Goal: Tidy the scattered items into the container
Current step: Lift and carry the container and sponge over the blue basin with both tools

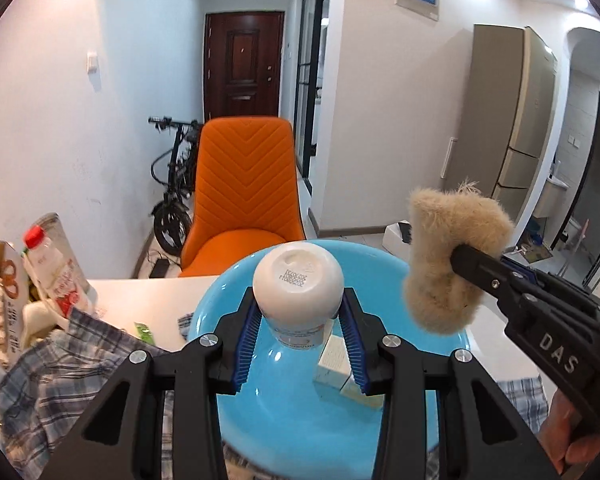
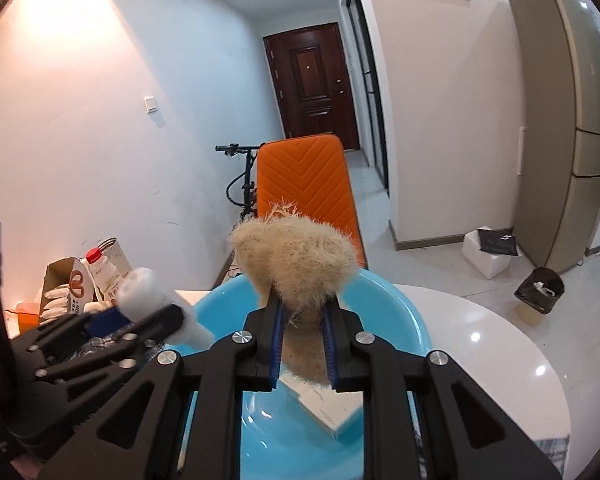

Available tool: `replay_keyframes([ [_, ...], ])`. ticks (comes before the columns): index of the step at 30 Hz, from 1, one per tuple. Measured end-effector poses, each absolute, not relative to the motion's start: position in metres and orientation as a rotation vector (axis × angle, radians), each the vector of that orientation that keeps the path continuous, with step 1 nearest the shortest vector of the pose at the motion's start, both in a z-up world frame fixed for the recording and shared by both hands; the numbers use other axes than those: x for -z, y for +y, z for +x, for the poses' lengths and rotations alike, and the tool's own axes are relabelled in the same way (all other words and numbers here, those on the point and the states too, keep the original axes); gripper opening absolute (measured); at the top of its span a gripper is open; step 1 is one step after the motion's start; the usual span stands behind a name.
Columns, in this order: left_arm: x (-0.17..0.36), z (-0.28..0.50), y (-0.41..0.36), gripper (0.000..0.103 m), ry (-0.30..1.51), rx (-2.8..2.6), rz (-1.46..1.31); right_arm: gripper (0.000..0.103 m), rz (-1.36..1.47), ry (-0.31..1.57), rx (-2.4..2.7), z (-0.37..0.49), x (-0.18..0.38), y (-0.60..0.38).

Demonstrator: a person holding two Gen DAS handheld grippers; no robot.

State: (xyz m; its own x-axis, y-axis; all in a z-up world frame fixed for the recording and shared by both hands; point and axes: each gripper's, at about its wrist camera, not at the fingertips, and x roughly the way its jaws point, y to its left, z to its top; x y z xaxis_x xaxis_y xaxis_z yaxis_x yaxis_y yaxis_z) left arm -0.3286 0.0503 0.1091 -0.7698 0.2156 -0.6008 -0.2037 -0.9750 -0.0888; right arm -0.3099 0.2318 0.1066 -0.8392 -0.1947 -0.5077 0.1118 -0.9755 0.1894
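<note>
A light blue plastic basin [image 1: 292,420] [image 2: 384,312] stands on the white table. My left gripper [image 1: 300,312] is shut on a white bottle [image 1: 298,284], held bottom-forward above the basin; it also shows in the right wrist view [image 2: 148,296]. My right gripper [image 2: 302,320] is shut on a beige furry toy [image 2: 296,260], held above the basin's right side; the toy shows in the left wrist view [image 1: 452,256]. A small white box [image 1: 334,364] [image 2: 328,408] lies inside the basin.
A plaid cloth [image 1: 60,376] lies on the table at left, beside a red-capped drink bottle [image 1: 56,272] and an open snack box [image 1: 0,304]. An orange chair [image 1: 244,196] stands behind the table. A bin [image 2: 540,290] is on the floor at right.
</note>
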Motion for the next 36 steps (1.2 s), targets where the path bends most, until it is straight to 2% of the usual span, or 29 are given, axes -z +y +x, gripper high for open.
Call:
replay_keyframes([
  [14, -0.067, -0.399, 0.048, 0.042, -0.017, -2.716, -1.12, 0.016, 0.95, -0.156, 2.855, -0.368, -0.064, 0.23],
  [18, -0.056, -0.41, 0.048, 0.042, -0.014, -2.7, -1.174, 0.016, 1.083, -0.174, 2.824, -0.385, -0.043, 0.238],
  [22, -0.041, -0.418, 0.051, 0.042, -0.002, -2.68, -1.229, 0.016, 1.147, -0.217, 2.796, -0.392, -0.034, 0.248],
  [36, -0.024, -0.419, 0.063, 0.042, 0.068, -2.671, -1.282, 0.016, 1.202, -0.167, 2.807, -0.398, -0.028, 0.244],
])
